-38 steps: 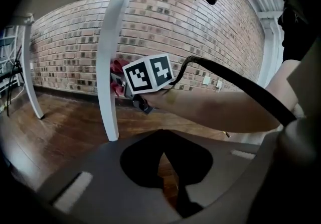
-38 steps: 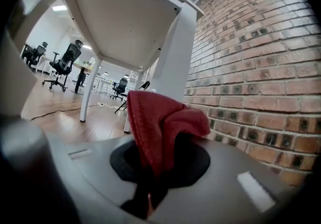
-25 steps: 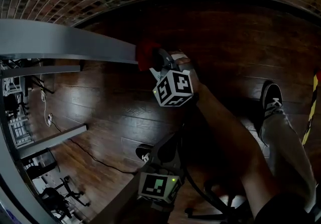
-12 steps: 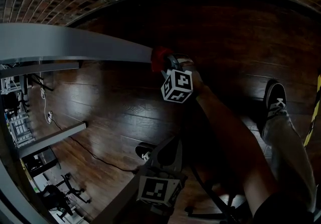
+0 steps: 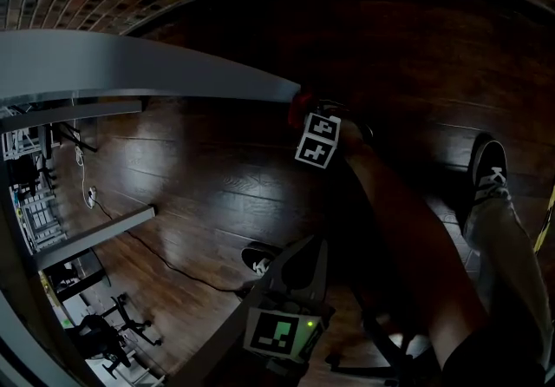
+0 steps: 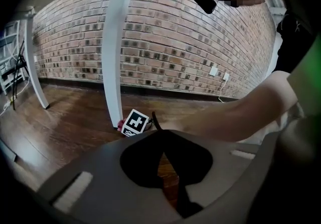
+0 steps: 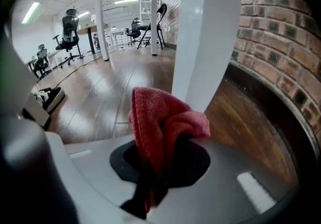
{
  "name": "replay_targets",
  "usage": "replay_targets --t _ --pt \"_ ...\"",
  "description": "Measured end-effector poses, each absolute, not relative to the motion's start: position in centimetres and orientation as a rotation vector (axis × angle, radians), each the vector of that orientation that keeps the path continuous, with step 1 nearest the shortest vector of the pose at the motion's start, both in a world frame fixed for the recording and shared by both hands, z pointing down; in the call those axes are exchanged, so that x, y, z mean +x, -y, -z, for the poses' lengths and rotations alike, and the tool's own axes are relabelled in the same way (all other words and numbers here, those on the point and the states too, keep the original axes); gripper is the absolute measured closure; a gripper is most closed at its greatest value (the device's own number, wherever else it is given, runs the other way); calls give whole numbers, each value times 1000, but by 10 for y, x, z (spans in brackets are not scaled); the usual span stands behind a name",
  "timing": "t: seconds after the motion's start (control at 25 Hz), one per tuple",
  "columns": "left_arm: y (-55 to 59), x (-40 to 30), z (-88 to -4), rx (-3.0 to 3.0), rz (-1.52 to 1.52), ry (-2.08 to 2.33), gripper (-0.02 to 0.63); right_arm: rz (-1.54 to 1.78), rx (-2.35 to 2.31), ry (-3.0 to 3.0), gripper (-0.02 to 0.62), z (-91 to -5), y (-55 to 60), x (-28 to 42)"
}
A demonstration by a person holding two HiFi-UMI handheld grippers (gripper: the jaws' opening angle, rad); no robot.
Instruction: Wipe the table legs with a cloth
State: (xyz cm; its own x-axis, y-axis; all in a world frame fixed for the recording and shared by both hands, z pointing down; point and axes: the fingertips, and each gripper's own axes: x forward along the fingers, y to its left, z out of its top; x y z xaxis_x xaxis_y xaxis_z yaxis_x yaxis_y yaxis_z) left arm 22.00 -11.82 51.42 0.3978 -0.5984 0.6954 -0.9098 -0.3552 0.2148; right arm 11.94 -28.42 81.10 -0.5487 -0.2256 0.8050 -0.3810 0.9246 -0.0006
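A white table leg (image 5: 173, 73) runs from the left to mid-frame in the head view. It stands close in front of the right gripper view as a white table leg (image 7: 205, 37). My right gripper (image 5: 307, 114) is shut on a red cloth (image 7: 160, 122), which presses against the leg's lower end near the floor. Only a small part of the red cloth (image 5: 302, 102) shows in the head view. My left gripper (image 5: 299, 262) hangs low and back from the leg, its jaws shut with nothing between them. In its own view the left gripper (image 6: 161, 165) looks at the leg (image 6: 118, 42).
A second table leg (image 5: 95, 238) lies to the left, with a cable (image 5: 147, 259) on the dark wooden floor. A brick wall (image 6: 175, 42) stands behind the leg. The person's shoes (image 5: 487, 175) are on the right. Office chairs (image 7: 70, 27) stand far off.
My right gripper has slid the red cloth along the leg toward its foot, rightward in the head view. The left gripper has barely moved.
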Motion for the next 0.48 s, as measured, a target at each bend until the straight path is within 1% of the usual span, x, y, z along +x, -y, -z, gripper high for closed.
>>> replay_targets --t 0.12,0.28,0.48 --pt "119 218 -512 2067 -685 1290 606 -361 393 2193 548 -814 269 110" --pt "120 217 -511 2062 -687 1289 606 -578 390 2345 548 -780 274 87" --pt "120 217 -510 2061 -678 1291 606 -620 437 2457 548 -736 293 68"
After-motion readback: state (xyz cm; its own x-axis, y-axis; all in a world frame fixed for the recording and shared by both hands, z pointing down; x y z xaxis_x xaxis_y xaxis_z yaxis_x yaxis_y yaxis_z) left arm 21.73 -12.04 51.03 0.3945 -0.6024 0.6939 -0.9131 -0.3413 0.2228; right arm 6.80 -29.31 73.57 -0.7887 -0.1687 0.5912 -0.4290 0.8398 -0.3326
